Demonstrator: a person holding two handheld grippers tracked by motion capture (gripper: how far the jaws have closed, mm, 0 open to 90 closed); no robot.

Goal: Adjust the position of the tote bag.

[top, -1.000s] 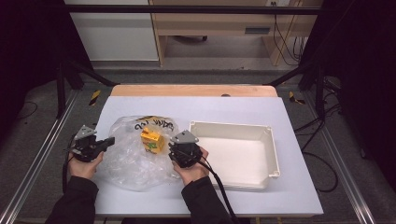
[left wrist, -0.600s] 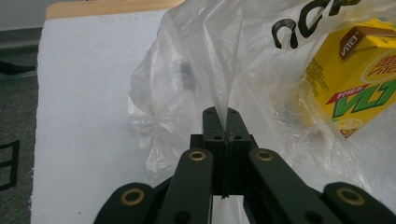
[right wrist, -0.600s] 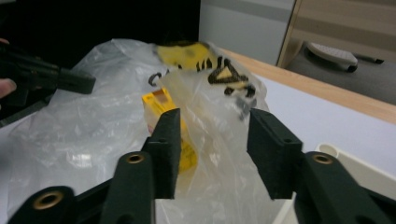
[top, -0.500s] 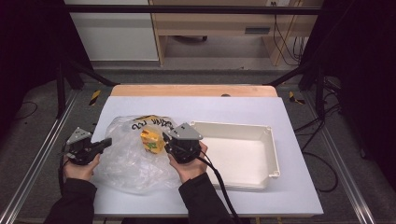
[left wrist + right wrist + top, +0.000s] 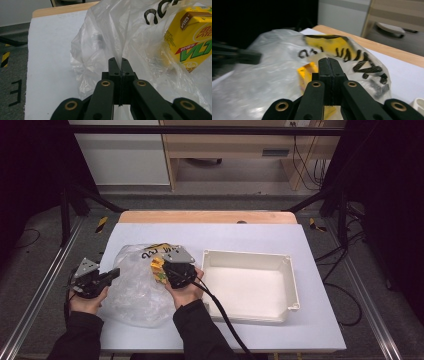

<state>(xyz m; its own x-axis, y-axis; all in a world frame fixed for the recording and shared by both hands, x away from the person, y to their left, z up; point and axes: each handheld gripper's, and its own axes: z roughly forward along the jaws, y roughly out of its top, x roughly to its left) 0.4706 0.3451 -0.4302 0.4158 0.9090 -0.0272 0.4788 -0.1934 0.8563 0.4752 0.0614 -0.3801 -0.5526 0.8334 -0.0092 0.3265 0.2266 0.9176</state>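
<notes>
A clear plastic bag [image 5: 135, 292] with black lettering lies on the white table, with a yellow drink carton [image 5: 158, 268] inside it. My left gripper [image 5: 115, 273] sits at the bag's left edge. Its jaws are shut on a raised fold of the bag's film [image 5: 121, 53], and the carton [image 5: 193, 40] lies beyond to the right. My right gripper [image 5: 167, 266] is at the bag's right side beside the carton. Its jaws have just been closing and now meet at the tips [image 5: 329, 62], pinching the bag's film [image 5: 274, 75], with the carton [image 5: 308, 72] just behind them.
An empty white tray [image 5: 289, 285] stands right of the bag, close to my right hand. A wooden strip [image 5: 207, 216] runs along the table's far edge. Bare table surface lies behind the bag and tray. A cable trails from my right gripper toward the front.
My right gripper has moved left and up onto the bag's right side, and its jaws have gone from open to shut. The left gripper has stayed where it was.
</notes>
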